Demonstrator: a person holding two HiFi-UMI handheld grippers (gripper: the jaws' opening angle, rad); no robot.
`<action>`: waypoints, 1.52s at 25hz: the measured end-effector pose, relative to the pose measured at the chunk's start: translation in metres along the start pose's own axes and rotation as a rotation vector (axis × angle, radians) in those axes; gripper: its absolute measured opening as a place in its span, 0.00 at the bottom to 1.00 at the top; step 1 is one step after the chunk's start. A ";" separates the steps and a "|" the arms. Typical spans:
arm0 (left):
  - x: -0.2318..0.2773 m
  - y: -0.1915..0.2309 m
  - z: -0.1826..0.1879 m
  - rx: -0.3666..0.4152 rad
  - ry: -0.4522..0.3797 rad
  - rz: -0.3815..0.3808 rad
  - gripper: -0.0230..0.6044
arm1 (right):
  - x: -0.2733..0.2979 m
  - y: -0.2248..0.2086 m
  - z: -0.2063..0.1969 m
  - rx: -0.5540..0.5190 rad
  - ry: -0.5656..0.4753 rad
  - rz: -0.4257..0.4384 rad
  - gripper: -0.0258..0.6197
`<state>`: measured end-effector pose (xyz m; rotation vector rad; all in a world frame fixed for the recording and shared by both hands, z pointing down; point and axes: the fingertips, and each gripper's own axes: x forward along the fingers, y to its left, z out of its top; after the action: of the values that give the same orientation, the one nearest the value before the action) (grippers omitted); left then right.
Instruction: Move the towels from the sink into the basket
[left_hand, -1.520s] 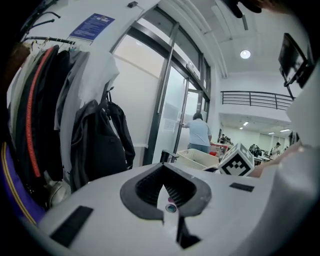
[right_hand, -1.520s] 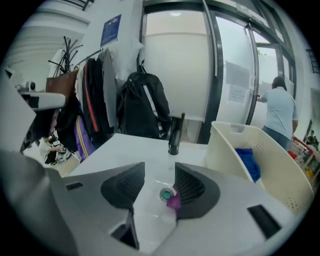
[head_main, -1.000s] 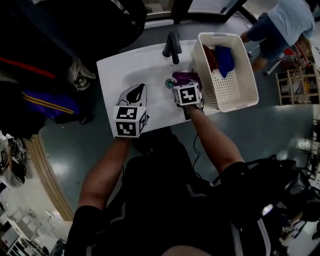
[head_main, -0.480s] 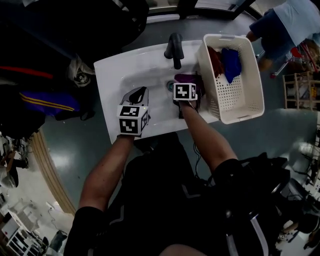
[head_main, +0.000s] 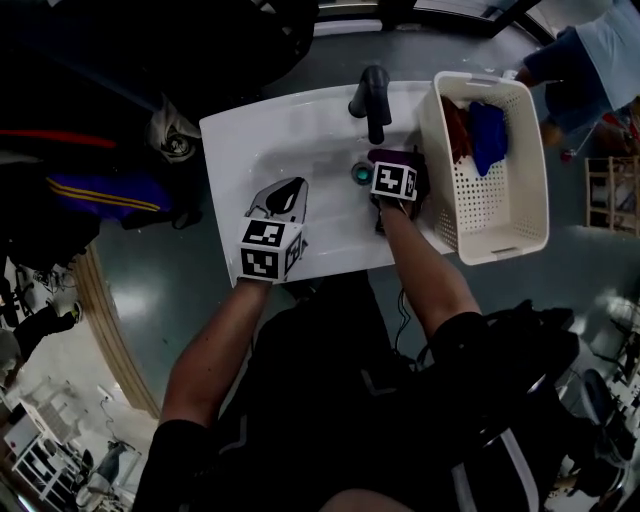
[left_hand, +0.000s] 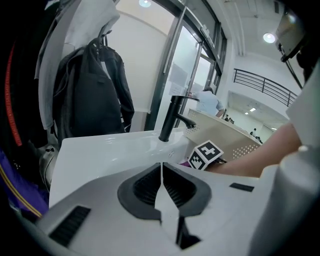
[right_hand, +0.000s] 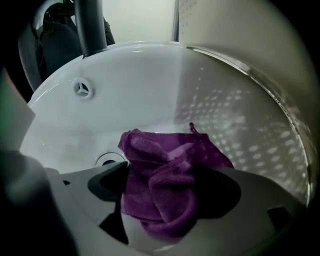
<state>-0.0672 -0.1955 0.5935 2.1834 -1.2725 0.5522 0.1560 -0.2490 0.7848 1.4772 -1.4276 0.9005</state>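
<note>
**Head view: purple towel lies in the sink, right jaws spread wide around it**

The white sink (head_main: 260, 150) sits in front of the person, with the black faucet (head_main: 372, 95) at its far edge and the drain (head_main: 361, 173) near the middle of the bowl. The white perforated basket (head_main: 495, 205) stands just beside the sink on the right. A red towel (head_main: 455, 125) and a blue towel (head_main: 488, 130) lie in the basket's far end.

The purple towel (right_hand: 160, 160) is in the bowl, crumpled, just right of the drain and on the side nearest the basket. The right gripper (right_hand: 167, 197) is lowered into the bowl over it. Its jaws stand spread as wide as they go, one on each side of the towel. The cloth bunches up between them, and the pads are not seen squeezing it.

The left gripper (left_hand: 161, 185) is held at the near left of the sink, well apart from the towel. Its jaws are pressed together with nothing between them. From its own view it points toward the faucet, with the right gripper's marker cube visible beyond it to the right.
</note>
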 end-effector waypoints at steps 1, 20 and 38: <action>-0.001 0.001 0.001 -0.004 -0.004 -0.002 0.04 | -0.001 0.001 0.002 -0.010 -0.006 0.003 0.69; -0.039 0.017 0.006 -0.053 -0.067 0.040 0.04 | -0.026 0.091 -0.015 -0.130 0.004 0.312 0.22; -0.103 0.015 0.047 -0.056 -0.211 -0.012 0.04 | -0.174 0.134 0.021 -0.157 -0.256 0.486 0.21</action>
<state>-0.1247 -0.1639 0.5002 2.2470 -1.3645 0.2827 0.0070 -0.2005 0.6290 1.1761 -2.0540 0.8795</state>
